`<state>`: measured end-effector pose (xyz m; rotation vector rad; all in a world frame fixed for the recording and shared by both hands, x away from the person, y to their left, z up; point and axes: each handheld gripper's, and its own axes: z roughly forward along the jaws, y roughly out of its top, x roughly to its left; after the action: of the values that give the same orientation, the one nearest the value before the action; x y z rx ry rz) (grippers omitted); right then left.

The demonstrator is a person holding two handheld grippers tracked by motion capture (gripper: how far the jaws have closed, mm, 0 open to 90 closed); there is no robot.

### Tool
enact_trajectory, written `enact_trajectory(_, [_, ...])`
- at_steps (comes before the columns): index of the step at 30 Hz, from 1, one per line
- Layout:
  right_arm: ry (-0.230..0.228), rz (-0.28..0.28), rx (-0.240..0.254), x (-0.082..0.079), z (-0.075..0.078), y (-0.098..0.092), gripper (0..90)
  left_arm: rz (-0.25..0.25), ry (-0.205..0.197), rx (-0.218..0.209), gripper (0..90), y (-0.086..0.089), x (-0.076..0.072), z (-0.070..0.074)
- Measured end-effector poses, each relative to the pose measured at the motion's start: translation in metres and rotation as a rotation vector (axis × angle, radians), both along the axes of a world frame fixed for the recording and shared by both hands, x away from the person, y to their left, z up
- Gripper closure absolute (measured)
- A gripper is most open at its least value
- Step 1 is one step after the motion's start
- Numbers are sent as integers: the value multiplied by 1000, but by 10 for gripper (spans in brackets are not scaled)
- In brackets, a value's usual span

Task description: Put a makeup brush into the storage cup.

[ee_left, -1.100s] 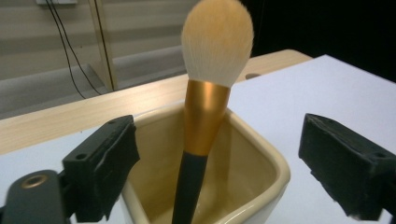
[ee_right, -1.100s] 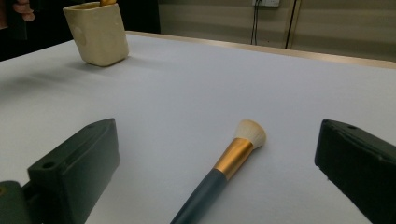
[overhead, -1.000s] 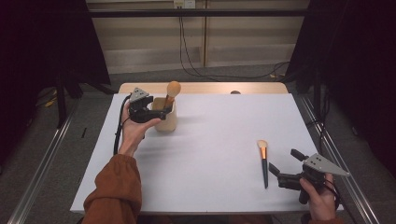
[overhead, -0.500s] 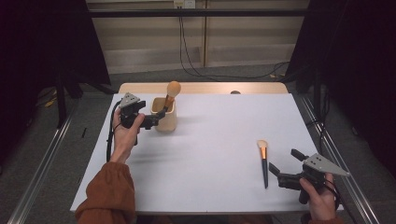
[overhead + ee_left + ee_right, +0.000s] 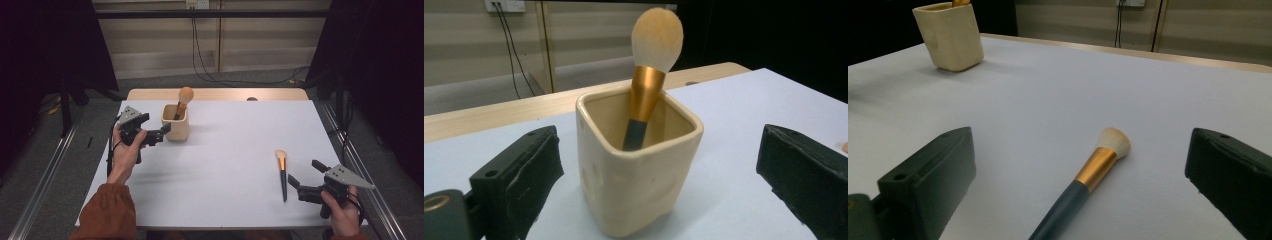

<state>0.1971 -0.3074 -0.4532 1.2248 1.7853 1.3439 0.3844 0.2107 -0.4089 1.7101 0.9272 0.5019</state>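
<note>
Makeup brush (image 5: 282, 170): high view, lying flat near right on the white table (image 5: 230, 150); right gripper (image 5: 306, 181) just beside it, jaws apart.
Left gripper view: left gripper (image 5: 659, 175) agape around cream cup (image 5: 639, 165) holding round brush (image 5: 649, 70).
Right gripper view: jaws wide, empty, flanking the makeup brush.

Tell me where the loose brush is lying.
In the high view the brush lies flat at the table's near right, just left of the open right tongs, bristles pointing away from the person.

Two makeup brushes — one in cup (image 5: 183, 102), one flat on table (image 5: 282, 172). One cream cup (image 5: 176, 126). Two claws — left (image 5: 161, 133), right (image 5: 304, 176).
</note>
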Motion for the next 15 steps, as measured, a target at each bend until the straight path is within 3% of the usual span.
enact_trajectory(6, [0, -3, 2, 0, 0, 0, 0, 6, -10, 37, 43, 5, -14, -5])
enact_trajectory(11, [-1, -4, 1, -1, 0, 0, 0, 1, -11, 27, 40, 10, -27, -7])
enact_trajectory(15, [-2, -4, -1, -1, 0, 0, 0, -30, -17, 58, 26, 10, -38, -6])
